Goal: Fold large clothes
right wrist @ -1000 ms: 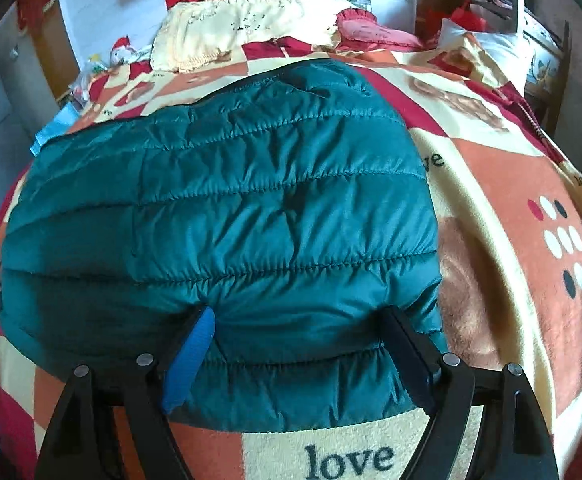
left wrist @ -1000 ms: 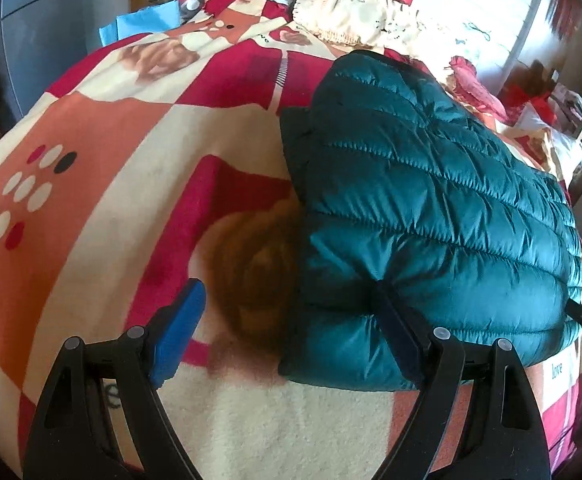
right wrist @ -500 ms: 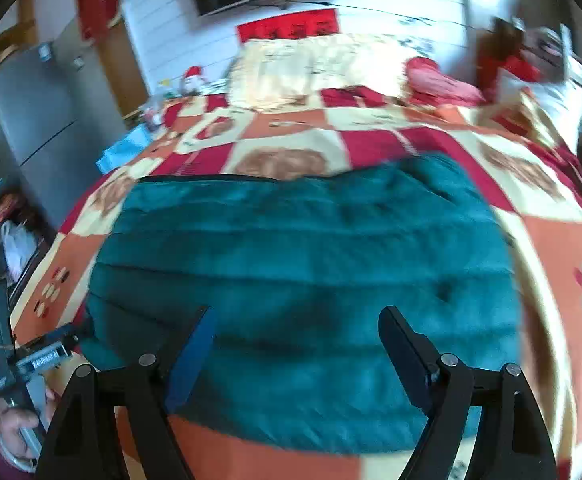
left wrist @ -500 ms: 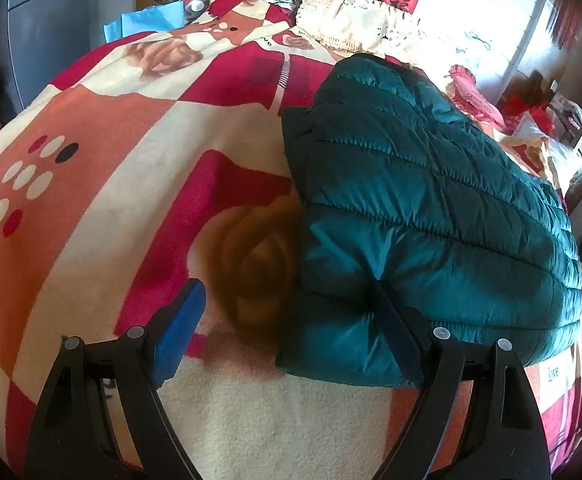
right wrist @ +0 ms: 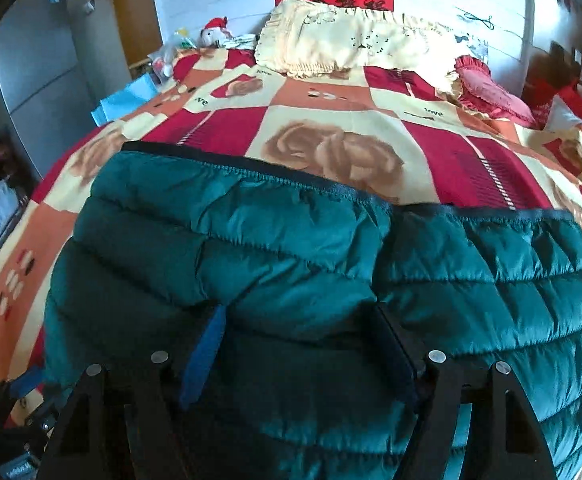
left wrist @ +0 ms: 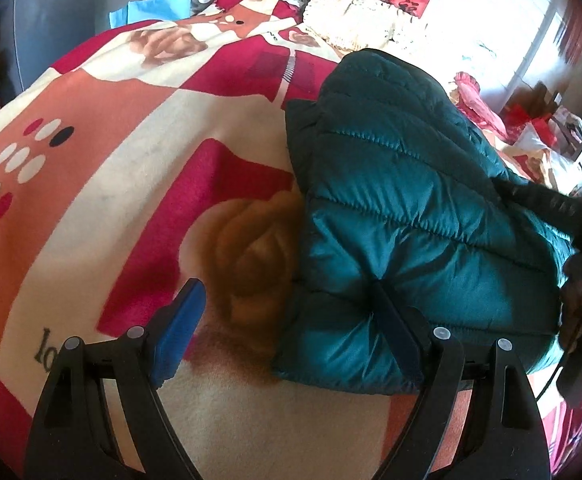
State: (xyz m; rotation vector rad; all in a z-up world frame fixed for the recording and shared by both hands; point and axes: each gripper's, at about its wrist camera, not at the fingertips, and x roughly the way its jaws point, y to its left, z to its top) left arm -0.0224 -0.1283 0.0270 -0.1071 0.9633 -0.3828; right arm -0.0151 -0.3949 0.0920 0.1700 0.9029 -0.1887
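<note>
Lying folded on blanket [left wrist: 91, 168], jacket [left wrist: 391, 208]; left claw [left wrist: 287, 324] apart at edge, right claw [right wrist: 299, 344] apart.

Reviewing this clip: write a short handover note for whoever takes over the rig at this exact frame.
Left gripper: open, low at the near-left corner of the green puffer jacket, one finger pressing its edge, nothing gripped.
Right gripper: open, fingers spread over the jacket's near edge, holding nothing.
The jacket lies folded into a compact block on the patterned blanket.
Done: main folds appear made.
Left: probably a final fold or tidy-up, then withdraw.
</note>
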